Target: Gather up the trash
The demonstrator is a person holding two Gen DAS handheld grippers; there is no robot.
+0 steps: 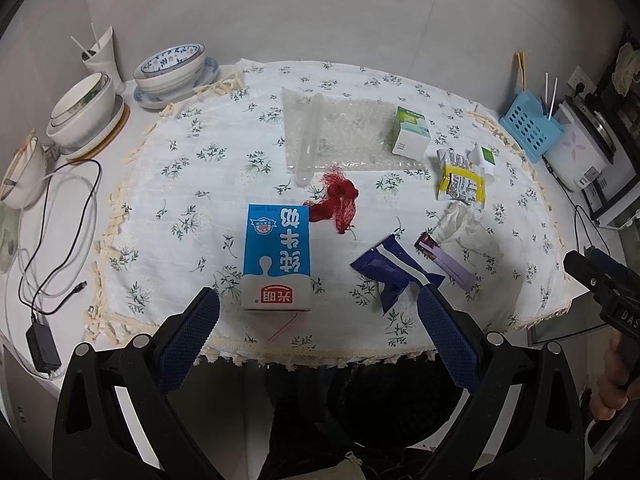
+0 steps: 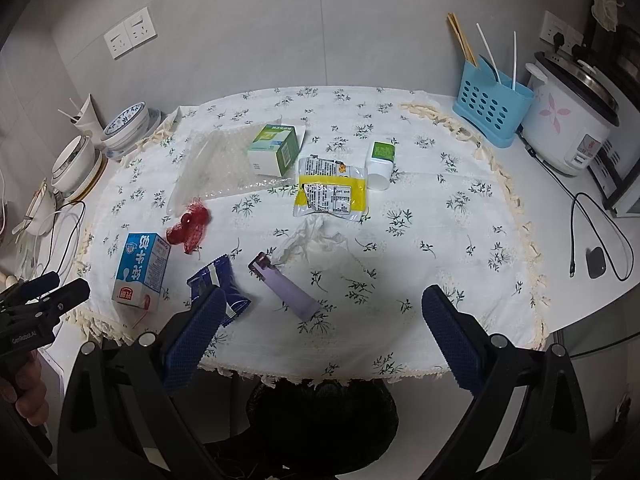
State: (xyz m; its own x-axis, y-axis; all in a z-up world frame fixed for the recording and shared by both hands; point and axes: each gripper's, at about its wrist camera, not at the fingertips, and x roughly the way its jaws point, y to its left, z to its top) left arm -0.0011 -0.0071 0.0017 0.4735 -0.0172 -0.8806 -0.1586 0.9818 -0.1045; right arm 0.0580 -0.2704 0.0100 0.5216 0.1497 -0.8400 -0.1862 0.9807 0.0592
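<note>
The blue milk carton (image 1: 277, 258) lies flat near the tablecloth's (image 1: 192, 184) front edge. It probably is light, stiff; its narrow sides should be gripped. Left gripper (image 1: 318, 312) and right gripper (image 2: 324, 310) are held spread, empty.

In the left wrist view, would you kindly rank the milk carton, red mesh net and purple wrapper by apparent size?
1. milk carton, though nearest the camera
2. red mesh net
3. purple wrapper, close to the net, so unsure
</note>
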